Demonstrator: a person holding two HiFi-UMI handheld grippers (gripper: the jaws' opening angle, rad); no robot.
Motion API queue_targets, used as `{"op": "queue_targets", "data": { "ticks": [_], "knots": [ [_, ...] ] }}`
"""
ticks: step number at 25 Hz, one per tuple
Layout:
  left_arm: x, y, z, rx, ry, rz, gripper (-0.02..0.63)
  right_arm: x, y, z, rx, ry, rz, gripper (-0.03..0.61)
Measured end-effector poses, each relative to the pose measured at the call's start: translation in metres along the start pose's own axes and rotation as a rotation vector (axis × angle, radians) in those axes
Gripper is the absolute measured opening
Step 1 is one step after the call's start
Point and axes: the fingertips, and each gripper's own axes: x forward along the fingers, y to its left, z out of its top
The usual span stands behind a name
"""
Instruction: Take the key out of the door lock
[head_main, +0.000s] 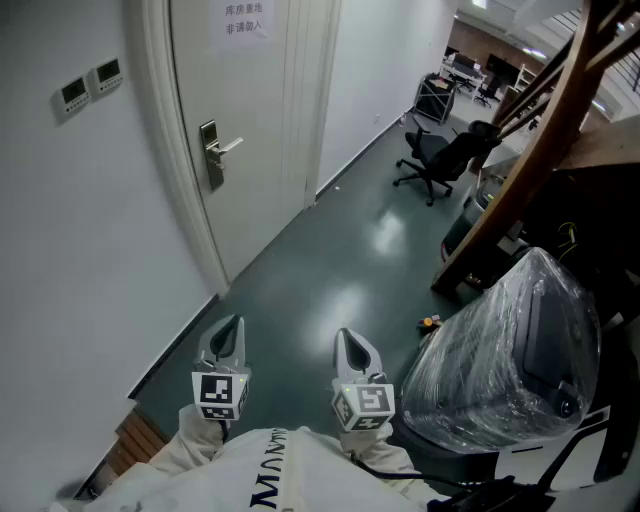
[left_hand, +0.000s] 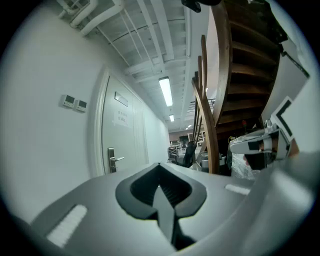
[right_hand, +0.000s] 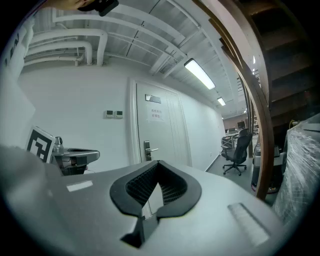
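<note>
Basically nothing's been done yet: the left gripper (head_main: 233, 335) and right gripper (head_main: 350, 345) are held with jaws closed on nothing, well apart from the door lock (head_main: 211, 155), where the key can't be made out.

The head camera looks steeply down from above the left gripper (head_main: 229, 335) and right gripper (head_main: 352, 348), the white panelled door (head_main: 240, 100) well ahead to the left. Each gripper camera sits just behind its own fingers (left_hand: 137, 197), facing level down the corridor (head_main: 340, 260); all three views share that distant door.
</note>
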Motion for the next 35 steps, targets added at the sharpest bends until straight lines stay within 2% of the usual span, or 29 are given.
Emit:
{"op": "queue_targets", "data": {
  "ticks": [26,35],
  "knots": [
    [0.022,-0.053,-0.010,0.014,0.046,-0.007,0.000,-0.014,-0.057,-0.013,0.052,0.013,0.013,0.000],
    [0.027,-0.055,-0.017,0.014,0.064,-0.010,0.000,-0.013,-0.064,-0.019,0.070,0.021,0.010,0.000]
  ]
}}
